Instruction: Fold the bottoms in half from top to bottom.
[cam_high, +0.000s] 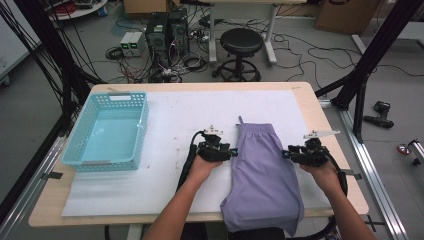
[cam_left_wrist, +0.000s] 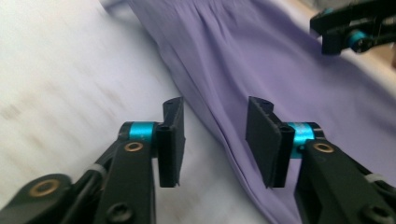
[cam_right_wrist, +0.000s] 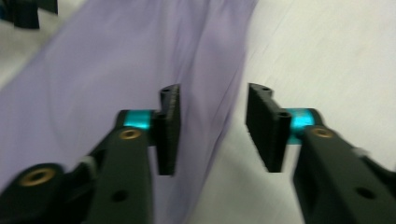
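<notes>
A purple garment (cam_high: 262, 170) lies lengthwise on the white mat (cam_high: 170, 125), its lower end hanging over the table's front edge. My left gripper (cam_high: 234, 151) sits at the garment's left edge, jaws apart. In the left gripper view the left gripper (cam_left_wrist: 215, 140) straddles the cloth's edge (cam_left_wrist: 261, 60) without pressing it. My right gripper (cam_high: 285, 154) faces it at the garment's right edge. In the right gripper view the right gripper (cam_right_wrist: 212, 130) is open over the cloth's border (cam_right_wrist: 116, 60) and the mat. Neither holds anything.
A light blue plastic basket (cam_high: 120, 95) stands at the table's left side with nothing in it. White mat lies bare between the basket and the garment. Beyond the far edge are a black stool (cam_high: 241, 42), computers and cables on the floor.
</notes>
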